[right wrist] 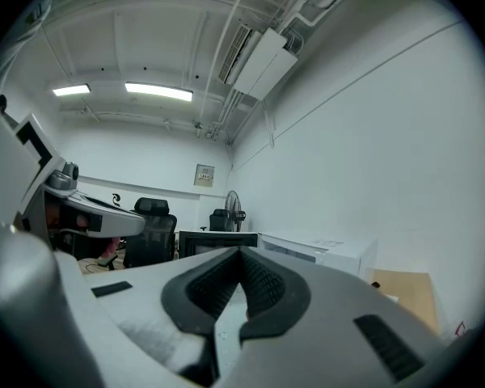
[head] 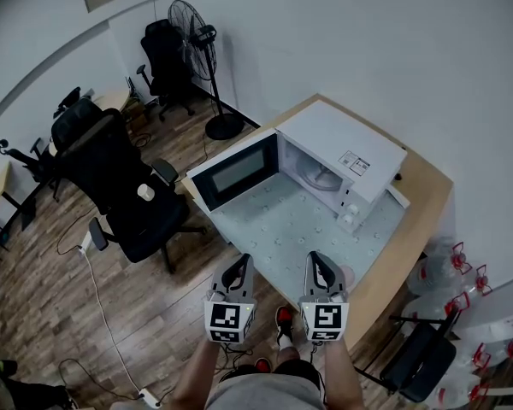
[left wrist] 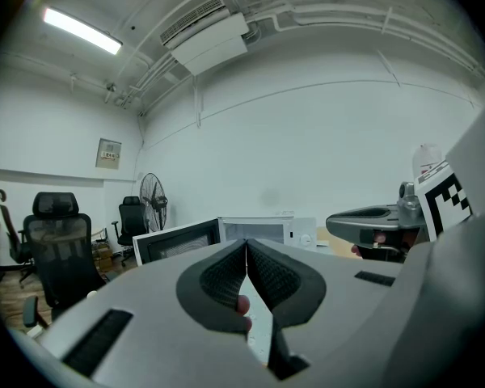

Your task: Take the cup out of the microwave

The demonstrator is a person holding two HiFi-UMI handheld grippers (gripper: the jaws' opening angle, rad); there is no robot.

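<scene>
White microwave (head: pixel 346 148) on the wooden bench (head: pixel 419 195), door (head: pixel 235 171) swung wide open to its left. The cavity shows the glass turntable (head: pixel 318 178); no cup visible on it. A pale pinkish round thing, probably the cup (head: pixel 349 274), sits on the bench in front of the microwave at the near edge, touching or just beside the right tool (head: pixel 320 263); too small to be sure. Both tools are held side by side in front of the microwave, well short of the door, over the pale mat (head: pixel 291 229). Left tool (head: pixel 237 265) is clenched, pads meeting at the tips; a small pinkish bit shows low in the gap, can't tell what. Right tool is clenched too, nothing gripped. Black office chair (head: pixel 111 178) and standing fan (head: pixel 197 45) stand left of the microwave on the wood floor.
</scene>
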